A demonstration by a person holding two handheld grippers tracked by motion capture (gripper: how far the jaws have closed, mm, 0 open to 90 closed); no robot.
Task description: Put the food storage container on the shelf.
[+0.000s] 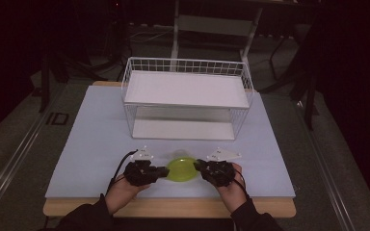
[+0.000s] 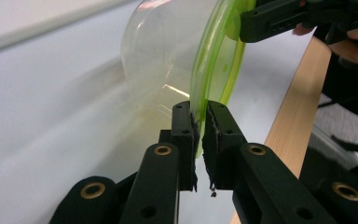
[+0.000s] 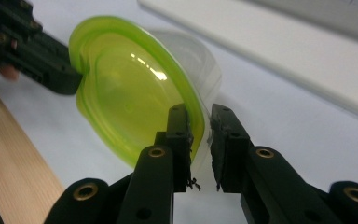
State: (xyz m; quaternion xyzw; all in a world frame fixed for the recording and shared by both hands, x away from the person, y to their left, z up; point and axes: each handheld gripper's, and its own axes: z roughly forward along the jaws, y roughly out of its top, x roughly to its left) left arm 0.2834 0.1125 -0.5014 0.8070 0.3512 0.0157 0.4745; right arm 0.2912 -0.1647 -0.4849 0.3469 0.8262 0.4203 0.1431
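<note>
We see a dim room with dark floor around a counter (image 1: 96, 144) covered by a pale sheet, its wooden edge showing along the near side. At the far middle of it stands a white wire shelf rack (image 1: 188, 96) with two levels. The sheet lies bare to the left and right of the rack, and a bare strip runs between the rack and our hands.

Near the front edge, between our two hands, sits a clear container with a green lid (image 1: 181, 169). In the gripper views it is tipped on its side, the translucent green lid facing the wooden edge, the clear body toward the rack.

Our left gripper (image 2: 200, 123) has its jaws pressed narrow on the lid's rim. Our right gripper (image 3: 199, 122) has its jaws astride the opposite rim, with a small gap showing on one side.
</note>
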